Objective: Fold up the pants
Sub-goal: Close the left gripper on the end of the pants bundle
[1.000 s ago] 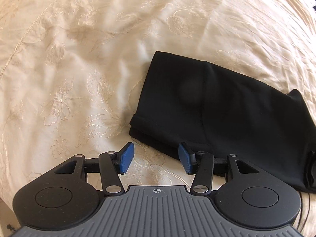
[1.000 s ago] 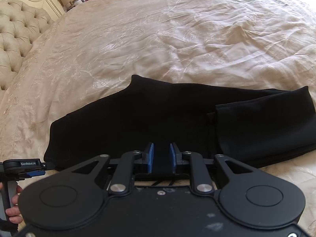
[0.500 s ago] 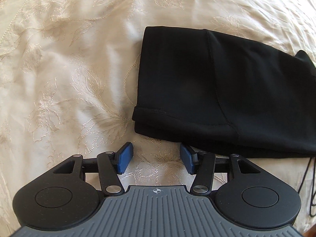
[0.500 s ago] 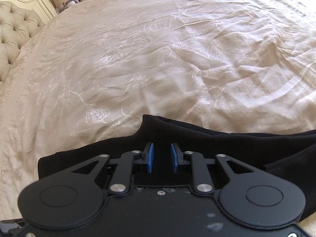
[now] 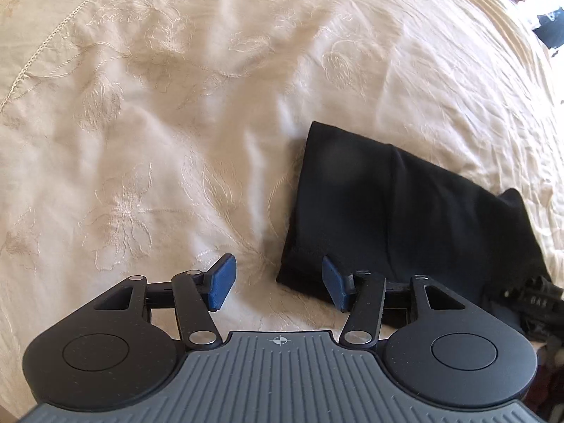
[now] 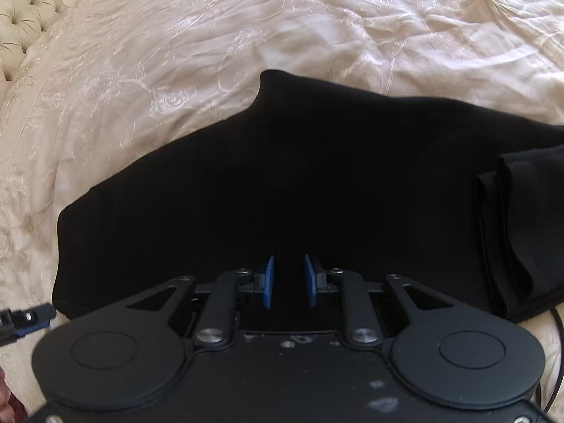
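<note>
Under and ahead of both sets of jaws is the bedspread [image 5: 176, 112], a cream, slightly shiny fabric with embroidered flowers and leafy vines stitched in the same tone, all soft rumples and shallow creases. Off to the far left of the right gripper's view you can just see a tufted headboard [image 6: 21, 24], button-quilted and pale beige.

Next biggest thing is the black pants [image 6: 282, 190]: matte, smooth knit, so dark it's hard to read any detail. From the right wrist view they spread wide straight ahead of the jaws, with a pointed peak along the far edge and a rounded corner at the left. Out to the right of the jaws there's a folded-over end where you can see stacked layers with rolled edges. In the left wrist view the pants [image 5: 387, 211] sit ahead and to the right of the jaws, a blocky shape with a vertical seam down the middle and a hemmed edge nearest the gripper.

The left gripper [image 5: 276, 283] is spread wide with nothing in it, blue rubbery pads [image 5: 220, 282] hanging over bare bedspread, the right pad just over the pants' near corner.

The right gripper [image 6: 289, 282] has its jaws narrowed to a small gap, pads [image 6: 268, 282] parallel, over the pants' near edge. Can't tell if any fabric is pinched.
</note>
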The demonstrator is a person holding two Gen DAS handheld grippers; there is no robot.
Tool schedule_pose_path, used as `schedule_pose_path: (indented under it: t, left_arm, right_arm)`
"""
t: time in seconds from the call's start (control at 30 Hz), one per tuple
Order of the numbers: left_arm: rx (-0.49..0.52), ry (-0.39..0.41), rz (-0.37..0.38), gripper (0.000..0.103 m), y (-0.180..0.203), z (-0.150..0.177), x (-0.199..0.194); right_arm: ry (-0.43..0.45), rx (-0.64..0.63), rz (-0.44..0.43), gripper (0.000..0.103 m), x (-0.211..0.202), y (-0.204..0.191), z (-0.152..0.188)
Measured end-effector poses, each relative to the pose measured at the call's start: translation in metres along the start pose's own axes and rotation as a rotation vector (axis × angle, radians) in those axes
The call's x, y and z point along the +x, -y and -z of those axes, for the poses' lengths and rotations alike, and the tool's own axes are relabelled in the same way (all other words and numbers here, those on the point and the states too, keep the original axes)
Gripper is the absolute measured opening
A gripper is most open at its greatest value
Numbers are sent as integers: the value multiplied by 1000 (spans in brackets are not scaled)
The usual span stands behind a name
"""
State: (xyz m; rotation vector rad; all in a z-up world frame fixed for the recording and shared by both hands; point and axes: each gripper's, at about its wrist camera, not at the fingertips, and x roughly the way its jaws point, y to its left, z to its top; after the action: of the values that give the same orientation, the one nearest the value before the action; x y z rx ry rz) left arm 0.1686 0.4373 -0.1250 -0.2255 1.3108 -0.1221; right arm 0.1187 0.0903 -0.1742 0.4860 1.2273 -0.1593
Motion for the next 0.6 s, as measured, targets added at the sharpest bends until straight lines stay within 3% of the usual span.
schedule_pose_path:
  t: [0.13,0.23,0.3,0.4,0.5,0.6]
  left_arm:
    - [19,-36,24,54,-1,-15,15]
    - [56,-152,76,62,9,-21,38]
    - [67,-214,116,75,10,-18,58]
    - [65,-240,153,89,11,-16,63]
    - [64,-275,178,97,17,-18,73]
    - [112,-283,171,96,27,-16,74]
  right_arm:
    - [-2,4,6,22,-4,-4,15]
    - [-6,11,12,22,-5,-6,16]
    - [-10,11,15,22,-5,-7,16]
    - [-12,1,20,22,-5,-10,18]
    - [-12,4,22,22,-2,-11,15]
    - [-13,11,22,22,-1,-10,14]
